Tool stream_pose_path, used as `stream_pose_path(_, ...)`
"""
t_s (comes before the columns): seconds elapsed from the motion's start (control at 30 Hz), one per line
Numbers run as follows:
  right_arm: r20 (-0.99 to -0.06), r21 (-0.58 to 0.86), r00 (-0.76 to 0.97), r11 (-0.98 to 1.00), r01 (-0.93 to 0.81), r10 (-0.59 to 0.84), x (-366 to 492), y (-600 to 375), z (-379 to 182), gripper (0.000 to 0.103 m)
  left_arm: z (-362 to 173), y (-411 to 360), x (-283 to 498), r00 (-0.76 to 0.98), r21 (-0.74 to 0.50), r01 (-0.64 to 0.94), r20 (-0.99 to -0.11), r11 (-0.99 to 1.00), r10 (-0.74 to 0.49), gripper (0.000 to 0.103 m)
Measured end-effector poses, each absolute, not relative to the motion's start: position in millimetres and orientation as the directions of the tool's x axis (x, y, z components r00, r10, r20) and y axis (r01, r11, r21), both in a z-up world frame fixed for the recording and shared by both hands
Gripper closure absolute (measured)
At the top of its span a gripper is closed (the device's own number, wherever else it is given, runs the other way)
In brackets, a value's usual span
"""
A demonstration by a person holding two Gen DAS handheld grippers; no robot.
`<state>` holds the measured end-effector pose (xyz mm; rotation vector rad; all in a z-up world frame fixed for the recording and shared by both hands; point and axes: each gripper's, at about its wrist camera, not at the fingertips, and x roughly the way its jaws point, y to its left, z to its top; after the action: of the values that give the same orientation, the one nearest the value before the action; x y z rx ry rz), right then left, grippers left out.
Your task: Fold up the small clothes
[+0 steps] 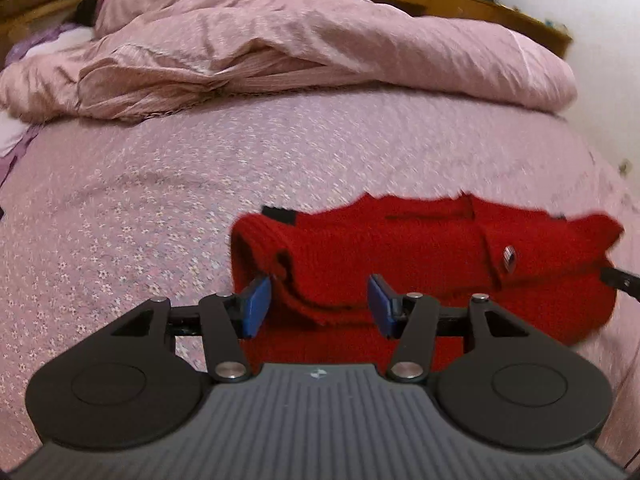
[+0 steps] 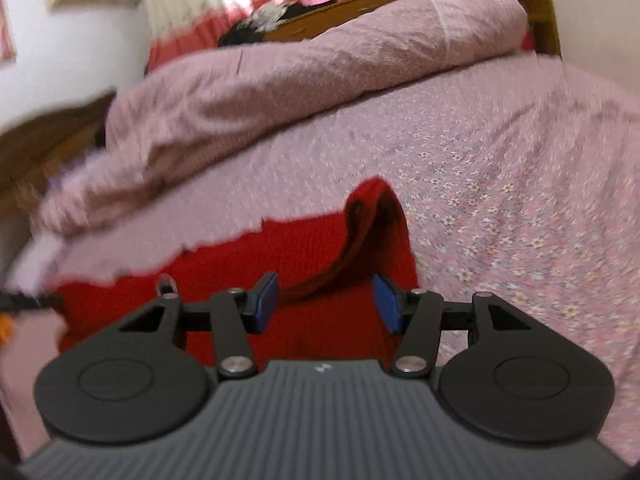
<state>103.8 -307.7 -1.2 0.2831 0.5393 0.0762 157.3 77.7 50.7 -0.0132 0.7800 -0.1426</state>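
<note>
**Red sweater lying folded on the bed, both grippers empty**

The red knit sweater (image 1: 420,252) is lying on the flowered pink bedsheet (image 1: 160,184), near the bed's front edge, with a heaped pink duvet (image 1: 280,40) sitting behind it. The left hand-held gripper (image 1: 319,300) is hovering over the sweater's left end, its blue pads (image 1: 258,300) standing apart and pinching nothing. The right hand-held gripper (image 2: 326,300) is hanging over the garment's right end, jaws likewise apart, where a fold of knit (image 2: 372,208) is standing up.

Red knitted sweater (image 1: 400,248) on the bed

It lies folded into a rough band on the flowered bedsheet (image 1: 160,184), below the heaped pink duvet (image 1: 280,40), one cuff end raised.
</note>
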Motion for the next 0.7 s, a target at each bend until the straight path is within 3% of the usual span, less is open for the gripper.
stream_pose_path(0.13,-0.502,0.163,0.857,0.986,-0.036,0.114,93,-289,-7,0.047,33,67,145,0.686,-0.053,0.146,-0.714,0.988,-0.140,0.044)
stream_pose_path(0.43,-0.530,0.080,0.835,0.989,-0.125,0.149,108,-265,-17,0.048,-11,62,161,0.667,0.011,0.133,-0.741,0.991,-0.081,0.044)
stream_pose_path(0.7,-0.531,0.042,0.836,0.990,-0.132,0.134,132,-255,-17,0.048,-7,49,189,0.722,0.093,0.141,-0.691,0.986,-0.038,0.044)
